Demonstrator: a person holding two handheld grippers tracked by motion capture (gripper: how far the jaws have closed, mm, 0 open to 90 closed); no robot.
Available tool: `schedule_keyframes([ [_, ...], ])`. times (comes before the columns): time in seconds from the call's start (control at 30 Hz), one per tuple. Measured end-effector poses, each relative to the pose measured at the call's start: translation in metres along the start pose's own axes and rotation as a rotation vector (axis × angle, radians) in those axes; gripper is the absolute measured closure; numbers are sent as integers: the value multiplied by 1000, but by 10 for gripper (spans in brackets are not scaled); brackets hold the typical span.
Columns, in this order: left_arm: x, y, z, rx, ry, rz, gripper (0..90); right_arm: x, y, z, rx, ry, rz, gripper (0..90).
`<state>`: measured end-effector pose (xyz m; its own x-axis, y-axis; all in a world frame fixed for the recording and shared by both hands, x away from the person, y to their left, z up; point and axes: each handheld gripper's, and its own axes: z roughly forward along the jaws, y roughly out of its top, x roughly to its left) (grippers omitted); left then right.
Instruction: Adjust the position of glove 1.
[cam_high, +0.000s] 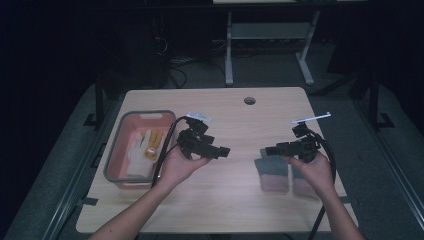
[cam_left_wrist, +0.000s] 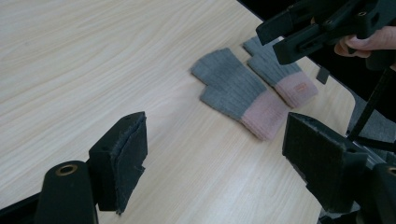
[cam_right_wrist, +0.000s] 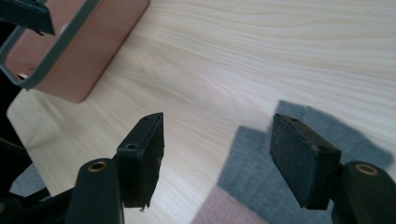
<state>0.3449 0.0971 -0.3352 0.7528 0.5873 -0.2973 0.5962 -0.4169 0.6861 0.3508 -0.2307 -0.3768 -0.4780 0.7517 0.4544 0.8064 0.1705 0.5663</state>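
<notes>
Gloves (cam_left_wrist: 243, 91) at four o'clock on the tabletop (cam_high: 240, 125) are being approached by wide-open, empty jaws of both grippers; descent and closure are judged next.

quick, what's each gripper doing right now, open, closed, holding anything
Left gripper: open, holding nothing, above bare table.
Right gripper: open, holding nothing, above the grey and pink gloves.

ribbed knit gloves (cam_left_wrist: 243, 93), matt wood-grain table (cam_left_wrist: 93, 70)
</notes>
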Motion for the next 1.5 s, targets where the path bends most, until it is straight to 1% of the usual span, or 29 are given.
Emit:
schedule_keyframes([
  [0.03, -1, 0, 1, -2, 2, 3, 222, -2, -1, -2, 1, -10, 4, 352],
  [0.1, -3, 0, 3, -2, -4, 5, 222, -4, -4, -5, -2, -23, -6, 352],
  [0.13, -5, 0, 4, -3, -5, 8, 222, -4, -4, -6, -1, -27, 2, 352],
  [0.17, -6, 0, 5, -4, -7, 12, 222, -6, -5, -8, 3, -36, -17, 353],
  [0.2, -7, 1, 6, -7, -9, 11, 222, -5, -6, -9, 3, -41, -10, 353],
  [0.37, -12, 1, 11, -10, -17, 19, 222, -10, -10, -14, 8, -71, -34, 353],
  [0.4, -13, 1, 12, -10, -20, 20, 222, -10, -11, -14, 12, -78, -25, 354],
  [0.43, -14, 1, 13, -7, -23, 24, 222, -11, -12, -16, 17, -84, -33, 353],
  [0.5, -16, 1, 16, -13, -24, 25, 222, -13, -14, -17, 11, -92, -28, 353],
  [0.57, -18, 1, 17, -9, -28, 33, 222, -15, -17, -19, 18, -103, -35, 353],
  [0.6, -19, 1, 19, -12, -29, 28, 222, -16, -18, -19, 20, -106, -34, 353],
  [0.7, -22, 1, 21, -7, -34, 38, 222, -19, -22, -20, 27, -122, -40, 353],
  [0.73, -23, 1, 23, -8, -36, 36, 222, -20, -23, -21, 30, -126, -43, 353],
  [0.9, -28, 1, 28, -6, -38, 46, 222, -25, -31, -23, 37, -149, -37, 353],
  [1.1, -33, 0, 34, -4, -38, 55, 223, -31, -38, -28, 34, -179, -40, 360],
  [1.27, -37, -2, 41, 3, -38, 60, 223, -36, -46, -31, 45, -212, -51, 370],
  [1.5, -42, -3, 52, 7, -48, 69, 223, -44, -59, -34, 59, -254, -46, 388],
])
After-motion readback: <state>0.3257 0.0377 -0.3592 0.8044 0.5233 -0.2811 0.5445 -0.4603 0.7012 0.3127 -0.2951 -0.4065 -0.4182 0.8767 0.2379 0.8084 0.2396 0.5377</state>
